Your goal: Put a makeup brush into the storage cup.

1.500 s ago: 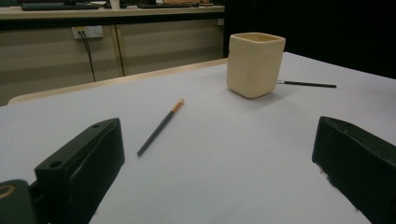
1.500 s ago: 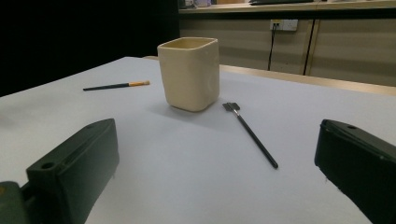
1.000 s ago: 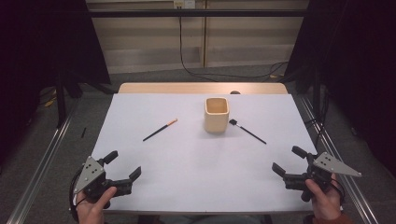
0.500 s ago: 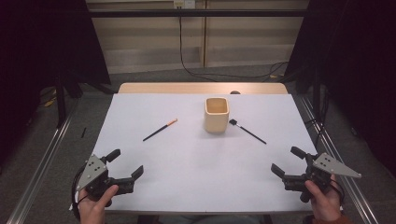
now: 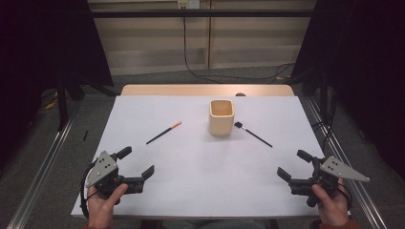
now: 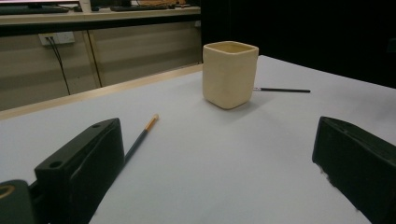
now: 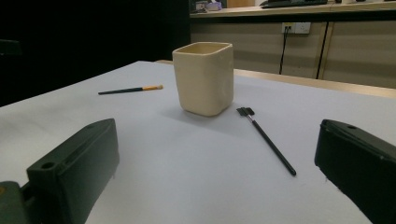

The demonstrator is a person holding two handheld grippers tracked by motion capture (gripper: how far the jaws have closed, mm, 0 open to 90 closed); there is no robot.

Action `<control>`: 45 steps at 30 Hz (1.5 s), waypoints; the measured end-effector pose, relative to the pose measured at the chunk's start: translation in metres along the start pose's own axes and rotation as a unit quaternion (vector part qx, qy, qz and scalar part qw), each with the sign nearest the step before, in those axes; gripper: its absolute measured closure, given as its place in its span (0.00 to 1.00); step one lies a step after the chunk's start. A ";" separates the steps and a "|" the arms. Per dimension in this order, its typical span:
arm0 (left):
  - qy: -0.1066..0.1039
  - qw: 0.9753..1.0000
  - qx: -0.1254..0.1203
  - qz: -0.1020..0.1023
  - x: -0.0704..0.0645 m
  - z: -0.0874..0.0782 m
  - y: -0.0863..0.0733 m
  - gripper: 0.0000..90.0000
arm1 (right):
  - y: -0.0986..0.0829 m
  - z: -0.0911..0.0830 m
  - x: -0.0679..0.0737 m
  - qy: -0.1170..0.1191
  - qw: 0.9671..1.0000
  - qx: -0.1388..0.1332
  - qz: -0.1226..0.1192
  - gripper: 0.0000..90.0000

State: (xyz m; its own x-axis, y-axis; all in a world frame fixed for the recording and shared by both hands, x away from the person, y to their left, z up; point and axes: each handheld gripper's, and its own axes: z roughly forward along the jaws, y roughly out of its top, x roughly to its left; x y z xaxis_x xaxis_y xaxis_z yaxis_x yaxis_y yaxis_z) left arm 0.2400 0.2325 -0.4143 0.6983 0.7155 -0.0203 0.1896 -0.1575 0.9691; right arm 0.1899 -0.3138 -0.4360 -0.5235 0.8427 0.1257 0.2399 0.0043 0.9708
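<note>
Brushes (image 5: pixel 164 132) (image 5: pixel 253 134) flank cup (image 5: pixel 221 117): thin, light, stiff (likely roll); pinch mid-handle. Left gripper (image 5: pixel 136 168), right gripper (image 5: pixel 293 167) near, jaws spread, empty.

Left gripper (image 5: pixel 138 163) sits lower left of the high view, held in the person's left hand (image 5: pixel 102 205), which enters from the bottom edge. Jaws spread wide, nothing between them, pointing up and right in frame. Grey three-cornered plate on top, cable looping at its left side.

Right gripper (image 5: pixel 293 165) sits lower right, held in the right hand (image 5: pixel 328 205), also from the bottom edge. Jaws wide apart and empty, pointing up and left. Grey plate points right.

Both gripper views show the same: black jaws at the frame's bottom corners, wide gap.
</note>
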 end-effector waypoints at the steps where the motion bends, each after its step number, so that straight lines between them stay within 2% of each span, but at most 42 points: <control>1: -0.003 1.000 -0.002 0.000 0.001 0.003 0.002 0.03 | 0.000 0.000 0.000 0.000 1.000 0.000 0.000 0.00; 6: -0.011 1.000 -0.005 -0.005 0.003 0.009 0.006 0.02 | 0.000 0.000 0.000 -0.001 1.000 0.000 0.002 0.00; 14: -0.020 1.000 -0.010 0.003 0.006 0.024 0.018 0.02 | 0.000 0.000 0.000 -0.001 1.000 0.003 0.001 0.00; 16: -0.023 1.000 -0.008 -0.005 0.007 0.029 0.020 0.02 | -0.001 0.000 -0.001 -0.003 1.000 0.005 0.003 0.00; 18: -0.023 1.000 -0.008 -0.006 0.008 0.031 0.020 0.02 | -0.001 0.000 -0.001 -0.002 1.000 0.005 0.003 0.00; 21: -0.018 1.000 -0.011 0.003 0.010 0.036 0.024 0.02 | -0.001 0.000 0.000 0.001 1.000 0.004 0.004 0.00; 29: -0.010 1.000 -0.012 -0.004 0.018 0.046 0.033 0.02 | -0.001 0.001 0.000 0.002 1.000 0.005 0.002 0.00; 35: -0.012 1.000 -0.007 0.001 0.024 0.056 0.039 0.02 | -0.001 0.000 0.000 0.002 1.000 0.005 0.002 0.00; 40: -0.014 1.000 -0.005 -0.006 0.029 0.064 0.045 0.02 | -0.001 0.000 0.000 0.003 1.000 0.006 0.002 0.00; 45: -0.014 1.000 -0.002 0.007 0.031 0.076 0.054 0.02 | -0.001 0.001 0.000 0.003 1.000 0.005 0.002 0.00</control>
State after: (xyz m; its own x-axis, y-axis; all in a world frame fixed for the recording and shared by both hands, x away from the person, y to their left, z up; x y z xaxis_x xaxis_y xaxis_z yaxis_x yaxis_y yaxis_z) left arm 0.3245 0.1947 -0.3808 0.7201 0.6937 -0.0144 0.1770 -0.1636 0.9705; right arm 0.1902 -0.3135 -0.4368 -0.5278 0.8393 0.1303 0.2504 0.0071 0.9681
